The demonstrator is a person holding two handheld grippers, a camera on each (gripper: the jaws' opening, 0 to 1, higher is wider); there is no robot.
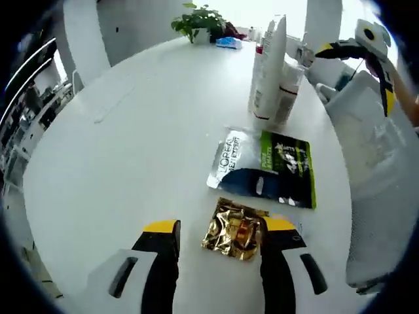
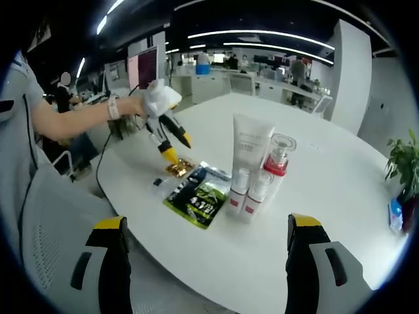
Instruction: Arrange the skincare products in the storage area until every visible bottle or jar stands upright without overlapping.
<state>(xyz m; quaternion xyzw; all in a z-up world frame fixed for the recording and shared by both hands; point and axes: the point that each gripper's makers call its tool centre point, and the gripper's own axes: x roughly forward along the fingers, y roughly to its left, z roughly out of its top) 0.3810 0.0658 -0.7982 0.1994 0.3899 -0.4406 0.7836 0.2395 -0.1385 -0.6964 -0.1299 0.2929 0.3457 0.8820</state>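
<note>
A tall white tube (image 1: 270, 69) (image 2: 249, 147) stands upright on the round white table (image 1: 131, 150) (image 2: 334, 190), with a clear pump bottle (image 2: 276, 162) with a red collar and small white bottles (image 2: 249, 196) close around it. A black-and-green L'Oreal sachet (image 1: 265, 169) (image 2: 196, 193) lies flat before them. A crinkled gold sachet (image 1: 233, 230) (image 2: 178, 168) lies between the open jaws of my left gripper (image 1: 219, 229) (image 2: 173, 149), just ahead of the tips. My right gripper (image 2: 206, 226) (image 1: 366, 46) hovers open, off the table's edge, holding nothing.
A potted plant (image 1: 200, 25) (image 2: 406, 163) and a blue pack (image 1: 229, 42) sit at the table's far side. A white chair (image 1: 380, 163) (image 2: 59, 229) stands by the table's edge. A person's arm (image 2: 72, 121) holds the left gripper. Office desks lie behind.
</note>
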